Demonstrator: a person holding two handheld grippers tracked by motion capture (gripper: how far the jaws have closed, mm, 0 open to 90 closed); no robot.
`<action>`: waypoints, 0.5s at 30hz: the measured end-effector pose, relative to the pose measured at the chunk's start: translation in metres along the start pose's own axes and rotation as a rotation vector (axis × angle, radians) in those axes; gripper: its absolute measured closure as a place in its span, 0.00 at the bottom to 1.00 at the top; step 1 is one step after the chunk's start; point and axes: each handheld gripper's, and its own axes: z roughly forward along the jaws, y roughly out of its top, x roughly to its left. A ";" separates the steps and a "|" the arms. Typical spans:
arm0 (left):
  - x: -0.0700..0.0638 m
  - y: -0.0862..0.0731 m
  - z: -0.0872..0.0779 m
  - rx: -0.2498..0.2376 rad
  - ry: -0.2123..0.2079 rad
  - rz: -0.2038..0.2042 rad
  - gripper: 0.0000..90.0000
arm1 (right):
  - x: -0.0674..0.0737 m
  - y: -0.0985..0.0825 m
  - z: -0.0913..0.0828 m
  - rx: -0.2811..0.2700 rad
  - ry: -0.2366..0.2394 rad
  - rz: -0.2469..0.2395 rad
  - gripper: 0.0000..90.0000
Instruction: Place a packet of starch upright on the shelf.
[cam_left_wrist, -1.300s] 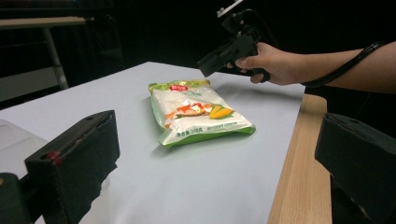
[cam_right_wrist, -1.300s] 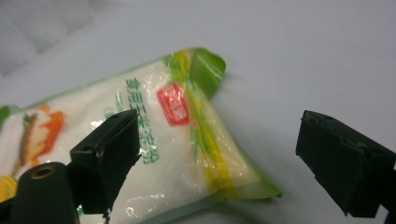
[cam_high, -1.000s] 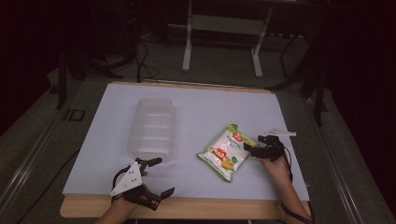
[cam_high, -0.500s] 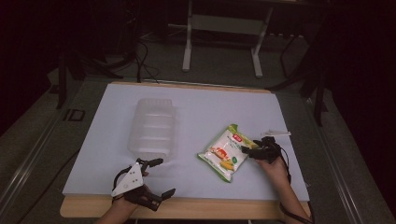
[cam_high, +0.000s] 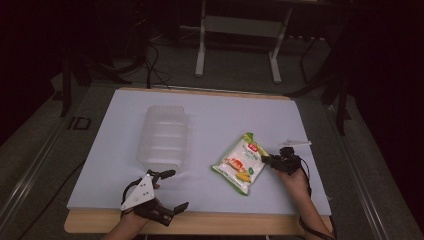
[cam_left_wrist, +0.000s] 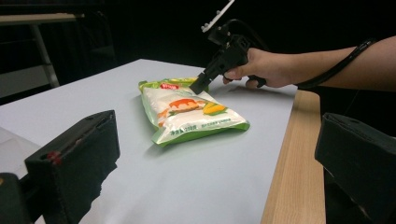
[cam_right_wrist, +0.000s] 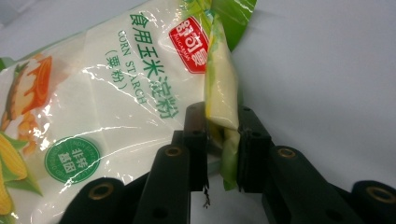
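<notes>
Left gripper (cam_high: 169, 190) is resting at the near table (cam_high: 210, 112) edge, jaws standing wide with nothing between them; clear plastic container (cam_high: 163, 136) is lying just beyond it; corn starch bag (cam_high: 239, 163) is lying flat right of centre; right gripper (cam_high: 269, 160), whose jaws have just been closing, is pinching the bag's side seam (cam_right_wrist: 220, 100) between its pads. Judgement: bag is looking soft, powder-filled, fairly heavy, with slick film; seam grip may be slipping or letting the contents sag, so lifting slowly seems wise.
</notes>
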 end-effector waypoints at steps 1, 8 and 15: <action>0.000 0.000 0.000 -0.001 0.000 0.000 0.00 | 0.001 0.001 0.000 0.003 -0.003 -0.003 0.87; 0.001 0.000 -0.001 0.000 0.011 -0.001 0.00 | 0.007 0.008 -0.001 0.008 -0.031 -0.020 0.89; 0.000 0.000 0.000 0.010 0.019 0.002 0.00 | 0.015 0.017 -0.013 -0.039 -0.039 -0.056 0.90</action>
